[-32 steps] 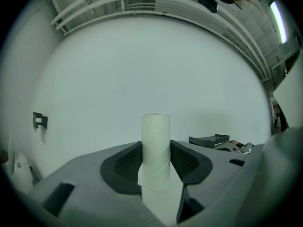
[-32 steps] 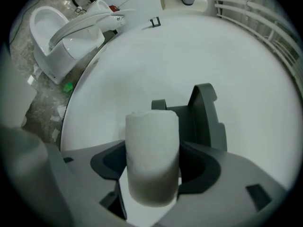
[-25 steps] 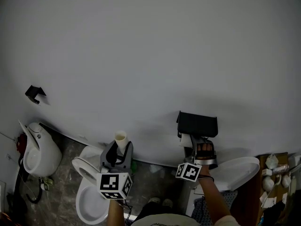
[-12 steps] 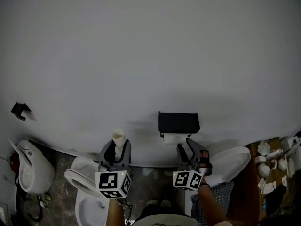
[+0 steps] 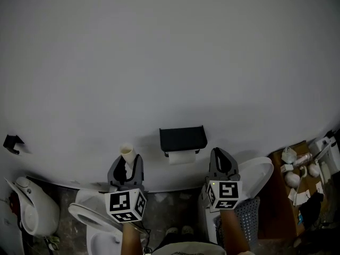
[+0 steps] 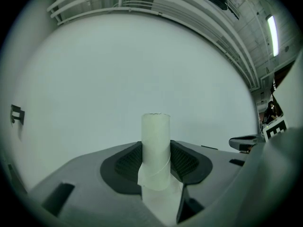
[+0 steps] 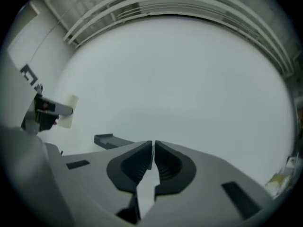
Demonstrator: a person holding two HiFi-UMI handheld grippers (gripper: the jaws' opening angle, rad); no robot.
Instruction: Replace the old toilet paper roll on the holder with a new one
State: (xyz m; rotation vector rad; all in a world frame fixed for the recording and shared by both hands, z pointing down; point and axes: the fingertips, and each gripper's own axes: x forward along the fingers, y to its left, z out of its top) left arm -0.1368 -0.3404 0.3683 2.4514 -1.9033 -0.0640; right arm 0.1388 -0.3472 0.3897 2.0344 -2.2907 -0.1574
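You are holding left gripper (image 5: 126,167) toward wall, jaws clamping old roll tube (image 6: 155,141); tube is standing upright between pads. Black holder (image 5: 183,138) is sitting on wall ahead, between both grippers, new white roll (image 5: 182,156) hanging under it. Right gripper (image 5: 221,154): jaws are closing, almost together, nothing between them.

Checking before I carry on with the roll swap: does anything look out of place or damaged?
Only one small thing. The thin paper roll clamped upright in the left tool has a loose flap of paper peeling off its lower part. The black holder looks intact on the wall, with white paper hanging below it.
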